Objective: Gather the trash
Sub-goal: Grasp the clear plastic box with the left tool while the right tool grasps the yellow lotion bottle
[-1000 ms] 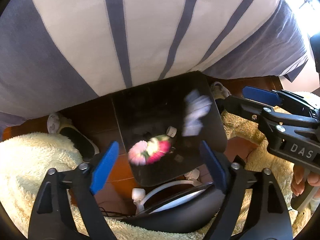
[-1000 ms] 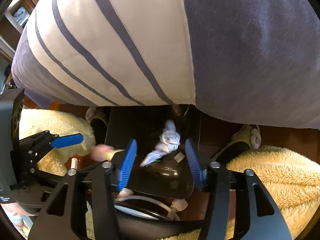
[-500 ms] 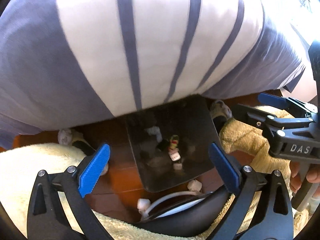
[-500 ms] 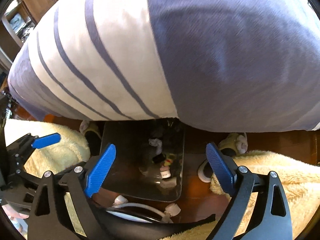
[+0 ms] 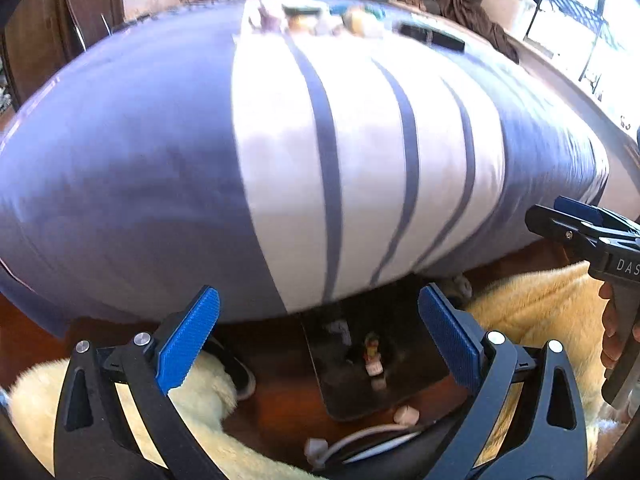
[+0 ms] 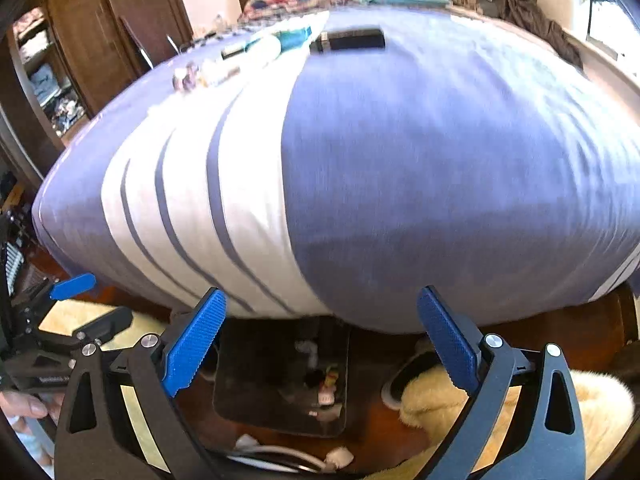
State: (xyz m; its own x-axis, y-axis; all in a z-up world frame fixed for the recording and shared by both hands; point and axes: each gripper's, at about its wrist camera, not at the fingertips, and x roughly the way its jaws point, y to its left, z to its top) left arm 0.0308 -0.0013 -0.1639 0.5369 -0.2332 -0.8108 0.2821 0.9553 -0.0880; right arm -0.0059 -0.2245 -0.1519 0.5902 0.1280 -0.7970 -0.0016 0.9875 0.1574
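A black bin (image 5: 416, 376) stands on the wooden floor at the foot of the bed, with small scraps of trash (image 5: 373, 356) inside; it also shows in the right wrist view (image 6: 244, 392), trash (image 6: 328, 384) inside. My left gripper (image 5: 318, 336) is open and empty, raised above the bin. My right gripper (image 6: 320, 336) is open and empty too. More small items (image 5: 312, 20) lie at the far end of the striped bedcover (image 5: 280, 160); in the right wrist view they (image 6: 224, 68) lie near a black remote-like object (image 6: 348, 42).
Cream fluffy rugs (image 5: 532, 312) lie on both sides of the bin. Slippers (image 6: 404, 376) sit by the bed's edge. A white cable with plugs (image 5: 360, 436) lies just in front of the bin. Dark wardrobes (image 6: 100, 40) stand at the far left.
Both grippers released their trash into the bin, opened wide, then rose and tilted up, so the bed's top with its items has come into view.
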